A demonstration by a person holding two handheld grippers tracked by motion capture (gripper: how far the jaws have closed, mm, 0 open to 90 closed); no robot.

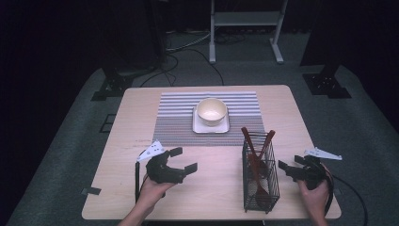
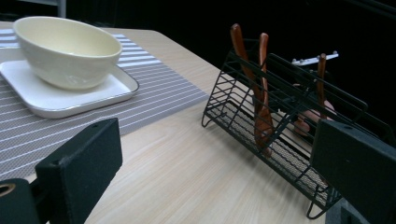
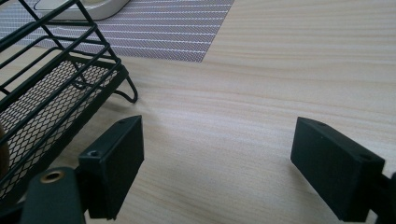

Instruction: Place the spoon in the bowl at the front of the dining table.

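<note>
Two tools, one basket of spoons.
Left tool [image 1: 182, 159] and right tool [image 1: 285, 170] are both wide open and hold nothing, on either side of the basket [image 1: 259, 175] with spoons [image 1: 254, 155].

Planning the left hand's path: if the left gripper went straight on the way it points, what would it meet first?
Probably the wire basket holding wooden utensils; the left gripper, jaws open, faces it across bare table.

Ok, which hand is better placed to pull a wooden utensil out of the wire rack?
Probably the right. The right hand-held gripper is open beside the wire rack holding the wooden utensils; the left hand-held gripper, also open, sits farther away.
</note>
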